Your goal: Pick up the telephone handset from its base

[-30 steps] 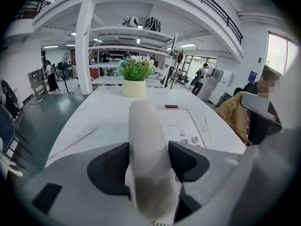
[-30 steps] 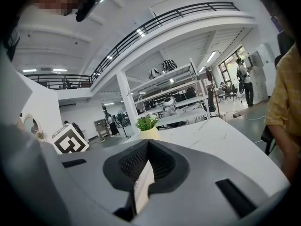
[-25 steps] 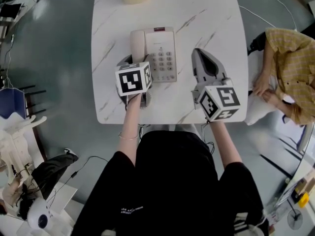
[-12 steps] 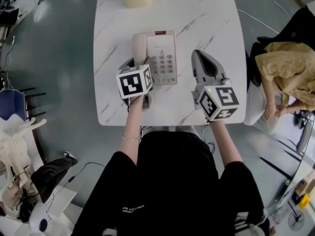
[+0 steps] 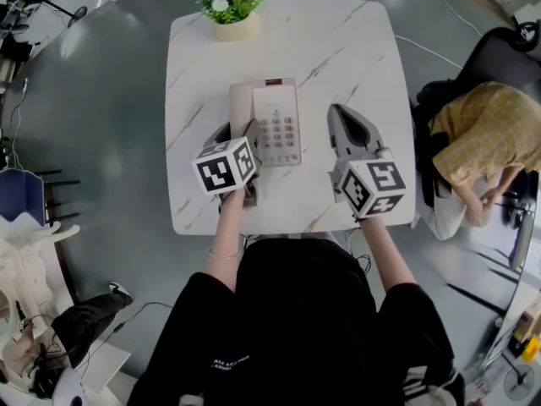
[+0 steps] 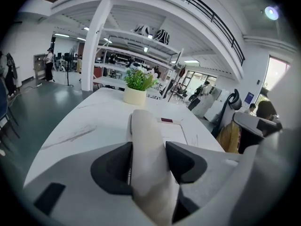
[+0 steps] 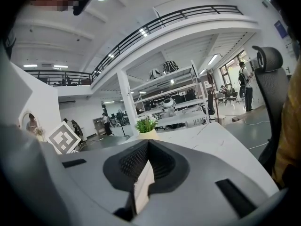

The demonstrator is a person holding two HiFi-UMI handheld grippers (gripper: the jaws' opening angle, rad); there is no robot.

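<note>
The cream telephone [image 5: 277, 123] lies mid-table with its handset [image 5: 241, 100] resting on the base's left side. My left gripper [image 5: 238, 134] reaches over the handset's near end, one jaw on each side. In the left gripper view the handset [image 6: 146, 140] fills the gap between both dark pads [image 6: 113, 168], which press on its sides; the base [image 6: 173, 132] shows beyond. My right gripper [image 5: 338, 112] rests to the right of the telephone, apart from it, jaws together and holding nothing. In the right gripper view [image 7: 141, 173] the tips meet.
The white marble table [image 5: 372, 57] carries a potted plant [image 5: 230, 2] at its far edge, also seen as a pot [image 6: 135, 94] in the left gripper view. A seated person [image 5: 482, 142] and an office chair are close to the table's right side.
The left gripper's cube has rolled and tilted a little while its jaws stay at the handset's near end. The right gripper has kept still. The person at the right has shifted.
</note>
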